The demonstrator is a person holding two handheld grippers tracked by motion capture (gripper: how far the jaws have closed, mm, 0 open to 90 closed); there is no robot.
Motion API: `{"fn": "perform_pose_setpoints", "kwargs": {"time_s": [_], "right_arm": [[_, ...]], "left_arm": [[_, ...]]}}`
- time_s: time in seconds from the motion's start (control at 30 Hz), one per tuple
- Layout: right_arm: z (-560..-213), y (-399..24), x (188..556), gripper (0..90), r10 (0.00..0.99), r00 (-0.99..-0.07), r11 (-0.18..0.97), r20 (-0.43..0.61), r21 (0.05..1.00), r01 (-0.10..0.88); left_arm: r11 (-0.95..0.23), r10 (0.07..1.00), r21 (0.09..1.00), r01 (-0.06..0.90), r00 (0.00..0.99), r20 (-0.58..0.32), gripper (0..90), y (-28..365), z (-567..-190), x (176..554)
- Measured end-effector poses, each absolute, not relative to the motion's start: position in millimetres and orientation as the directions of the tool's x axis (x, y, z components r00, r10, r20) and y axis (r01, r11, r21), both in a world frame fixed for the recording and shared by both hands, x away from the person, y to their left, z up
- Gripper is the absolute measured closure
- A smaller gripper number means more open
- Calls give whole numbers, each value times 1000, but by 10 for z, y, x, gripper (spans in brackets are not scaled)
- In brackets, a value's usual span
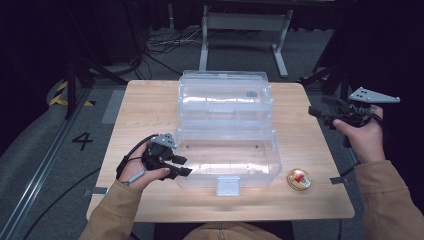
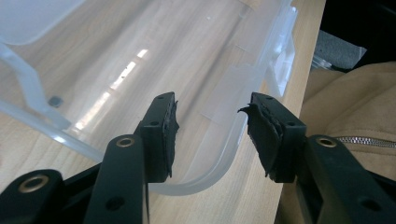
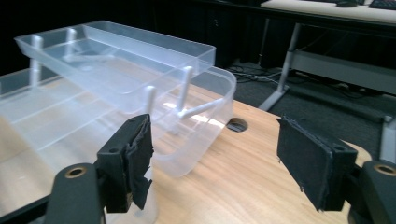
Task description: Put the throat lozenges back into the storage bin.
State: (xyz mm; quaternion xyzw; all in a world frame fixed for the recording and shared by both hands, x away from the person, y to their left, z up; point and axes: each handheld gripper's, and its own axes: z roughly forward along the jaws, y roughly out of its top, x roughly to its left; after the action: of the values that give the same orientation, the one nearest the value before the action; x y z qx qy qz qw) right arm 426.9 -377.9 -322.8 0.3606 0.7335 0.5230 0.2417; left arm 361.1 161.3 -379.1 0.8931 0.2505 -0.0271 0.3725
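Clear box (image 1: 227, 150) stands open mid-worktop (image 1: 310, 200), tray raised. Left tongs (image 1: 182, 166) gape at its front-left corner; right tongs (image 1: 315, 112) held apart, well clear. Risk: a nudge there slides the light box.

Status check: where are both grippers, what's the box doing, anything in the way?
Left hand-held gripper open at the clear box's near left corner. Right hand-held gripper open, off the table's right edge. Box open, tray up. Gold tin sits beside it.
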Motion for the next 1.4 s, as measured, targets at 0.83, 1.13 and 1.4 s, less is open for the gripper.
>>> {"fn": "perform_pose_setpoints", "kwargs": {"time_s": [0.83,1.13,1.4], "right_arm": [[-3480,-3815,3839,287,672,-740,394,-22,857,333],[-3564,-3768,3791,309,627,-779,494,-5,776,392],[-3688,-3663,3785,302,605,-796,593,-11,674,441]], "left_arm": [[-492,575,660,567,782,-242,506,2110,-3756,3637],[-446,635,673,590,738,-227,437,2232,-3778,3677],[-441,655,663,605,722,-223,429,2288,-3812,3655]]}}
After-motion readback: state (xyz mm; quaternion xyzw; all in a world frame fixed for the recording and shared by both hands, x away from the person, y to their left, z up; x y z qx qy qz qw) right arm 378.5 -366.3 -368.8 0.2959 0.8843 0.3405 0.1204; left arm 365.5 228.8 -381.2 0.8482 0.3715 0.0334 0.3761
